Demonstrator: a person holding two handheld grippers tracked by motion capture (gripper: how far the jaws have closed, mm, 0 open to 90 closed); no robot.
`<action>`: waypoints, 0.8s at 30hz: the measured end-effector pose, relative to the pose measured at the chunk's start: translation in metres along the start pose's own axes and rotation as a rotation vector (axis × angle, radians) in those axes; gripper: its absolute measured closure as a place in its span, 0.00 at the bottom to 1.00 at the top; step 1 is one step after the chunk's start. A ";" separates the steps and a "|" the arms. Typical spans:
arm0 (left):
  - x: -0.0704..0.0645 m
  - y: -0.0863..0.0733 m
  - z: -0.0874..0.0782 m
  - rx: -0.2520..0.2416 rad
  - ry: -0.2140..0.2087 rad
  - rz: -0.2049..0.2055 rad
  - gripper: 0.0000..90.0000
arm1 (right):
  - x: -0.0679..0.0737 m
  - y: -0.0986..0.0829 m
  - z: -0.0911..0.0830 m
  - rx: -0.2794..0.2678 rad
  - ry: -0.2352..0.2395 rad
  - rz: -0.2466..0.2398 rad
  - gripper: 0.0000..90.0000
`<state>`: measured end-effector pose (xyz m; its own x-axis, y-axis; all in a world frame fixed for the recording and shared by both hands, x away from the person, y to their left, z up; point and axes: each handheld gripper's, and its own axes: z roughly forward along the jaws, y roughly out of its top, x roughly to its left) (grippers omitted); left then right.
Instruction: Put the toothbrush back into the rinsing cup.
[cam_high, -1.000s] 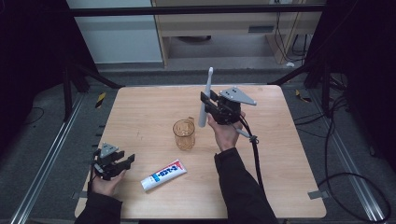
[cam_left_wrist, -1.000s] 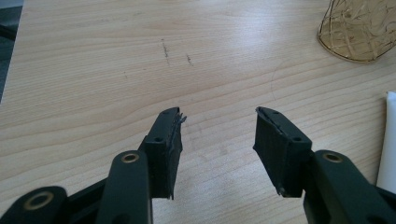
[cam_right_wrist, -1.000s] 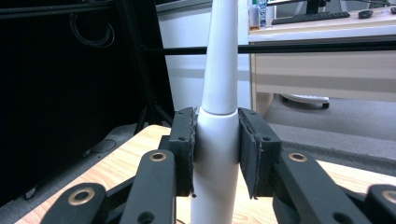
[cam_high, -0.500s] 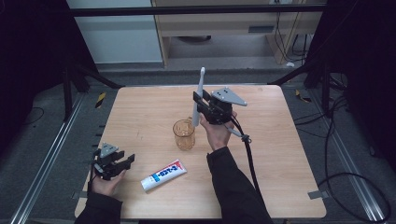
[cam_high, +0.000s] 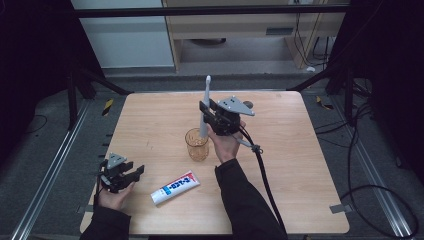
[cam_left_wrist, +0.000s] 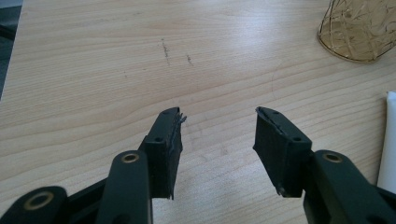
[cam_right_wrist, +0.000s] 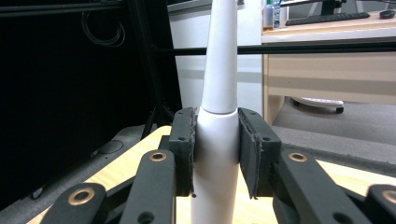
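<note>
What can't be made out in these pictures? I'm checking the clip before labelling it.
- Toothbrush head: cut off by the top edge in the right gripper view; too small in the high view to show bristles.
- Its lower end: hidden behind the right gripper; in the high view, whether it is inside the amber cup is unclear.
- Toothpaste tube lettering: too small in the high view; cut by the right edge in the left gripper view.

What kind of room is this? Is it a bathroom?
Probably not a bathroom: it looks like a lab or office set up for recording. A bare wooden table stands inside a black metal frame, cables trail over the grey floor, and a desk stands behind.
</note>
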<state>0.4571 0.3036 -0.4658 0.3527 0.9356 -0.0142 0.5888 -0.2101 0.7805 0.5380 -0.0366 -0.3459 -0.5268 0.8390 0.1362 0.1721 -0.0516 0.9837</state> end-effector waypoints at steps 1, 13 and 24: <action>0.000 0.000 0.000 0.000 0.000 0.001 0.56 | 0.001 -0.001 0.000 0.001 0.000 -0.003 0.76; 0.000 0.000 0.000 0.000 0.001 0.001 0.56 | 0.001 -0.018 0.006 0.040 0.004 -0.013 0.76; 0.000 0.000 0.000 0.001 0.002 0.002 0.57 | 0.001 -0.035 0.011 0.083 -0.001 -0.020 0.76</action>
<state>0.4569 0.3036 -0.4658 0.3522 0.9358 -0.0108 0.5883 -0.2124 0.7802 0.5407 -0.0274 -0.3818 -0.5297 0.8402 0.1160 0.2298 0.0105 0.9732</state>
